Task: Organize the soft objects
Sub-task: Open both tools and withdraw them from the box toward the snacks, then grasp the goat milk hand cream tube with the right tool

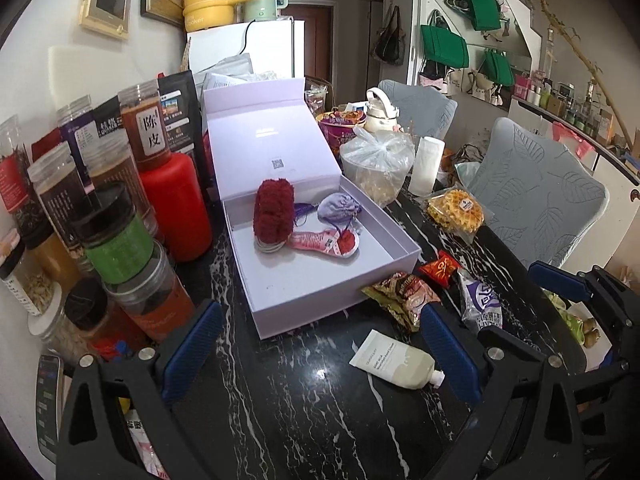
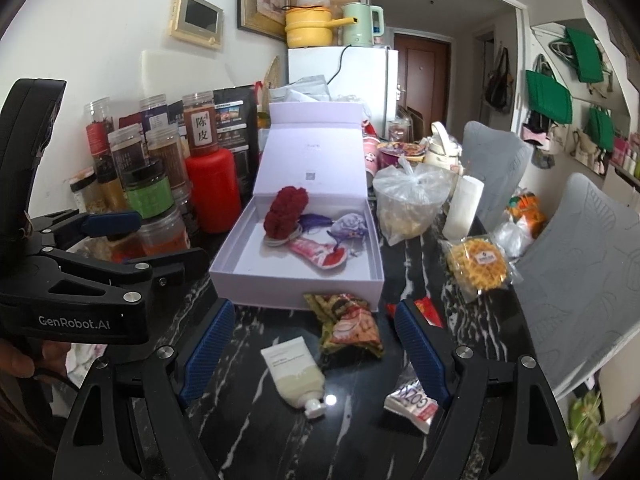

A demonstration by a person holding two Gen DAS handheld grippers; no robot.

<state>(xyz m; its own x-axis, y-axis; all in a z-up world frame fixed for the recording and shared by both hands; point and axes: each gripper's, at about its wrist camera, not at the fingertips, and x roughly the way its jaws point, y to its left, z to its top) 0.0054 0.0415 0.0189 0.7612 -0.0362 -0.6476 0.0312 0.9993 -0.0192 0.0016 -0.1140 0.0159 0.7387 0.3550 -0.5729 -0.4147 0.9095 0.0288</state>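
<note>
Both jaws wide; cream tube (image 2: 296, 376) between right gripper (image 2: 316, 356) jaws, untouched.

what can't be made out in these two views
- Purple-white packet: right wrist view, the right gripper's blue pad covers part; print unreadable.
- Red packet: right wrist view, mostly behind that pad.
- Cream tube: left wrist view, label too small to read.
- Phone: left wrist view, cut by the frame edge.
</note>
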